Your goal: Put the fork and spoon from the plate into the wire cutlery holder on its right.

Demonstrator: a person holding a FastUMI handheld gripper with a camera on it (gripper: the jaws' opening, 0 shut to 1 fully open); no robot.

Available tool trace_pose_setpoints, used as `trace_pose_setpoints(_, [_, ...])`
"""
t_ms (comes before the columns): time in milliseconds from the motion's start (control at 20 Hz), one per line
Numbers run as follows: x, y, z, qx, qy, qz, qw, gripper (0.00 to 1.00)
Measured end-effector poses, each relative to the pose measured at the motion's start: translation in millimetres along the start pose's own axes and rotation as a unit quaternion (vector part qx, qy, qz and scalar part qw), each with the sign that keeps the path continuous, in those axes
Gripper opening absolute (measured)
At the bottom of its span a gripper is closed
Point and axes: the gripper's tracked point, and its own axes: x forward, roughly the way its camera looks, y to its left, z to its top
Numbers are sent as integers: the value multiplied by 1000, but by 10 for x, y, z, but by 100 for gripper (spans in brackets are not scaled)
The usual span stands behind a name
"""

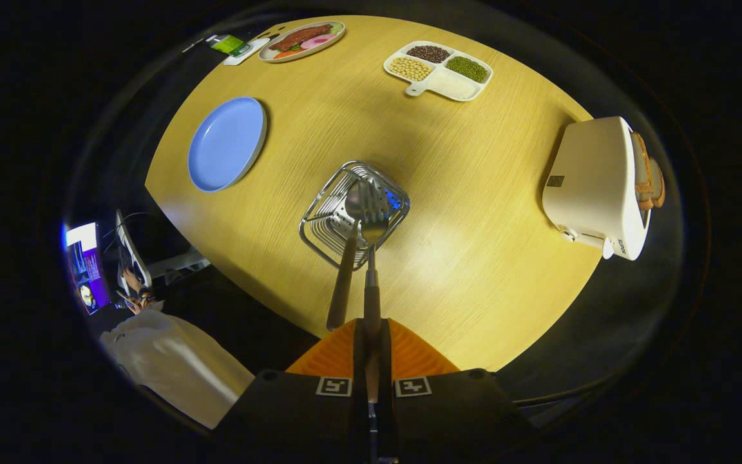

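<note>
Over the wire holder, fork pinched in closed jaws

Between the fingers of the gripper (371,348), pressed together on its handle, the fork (373,258) points ahead, tines over the wire cutlery holder (353,212). Beside it the spoon (347,258) leans with its bowl inside the holder. Beyond, to the left, the blue plate (227,144) sits on the wooden table (474,258); a white toaster (596,187) stands far right

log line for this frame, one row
tongs: shut on fork handle | fork head: over wire cutlery holder | spoon: already leaning in holder | blue plate: empty | step: lower fork, release
</note>
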Motion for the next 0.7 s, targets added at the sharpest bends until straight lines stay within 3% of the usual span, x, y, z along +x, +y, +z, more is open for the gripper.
trace_pose_setpoints(350, [136,29,130,13,18,23,1000,11])
trace_pose_setpoints(450, [133,45,209,19,9,29,999,19])
trace_pose_setpoints(500, [139,54,256,21,-3,31,999,35])
trace_pose_setpoints(550, [86,84,293,28,-16,40,999,37])
trace_pose_setpoints(600, [50,125,338,37,-28,51,998,51])
trace_pose_setpoints(700, [-5,192,363,52,-49,74,995,89])
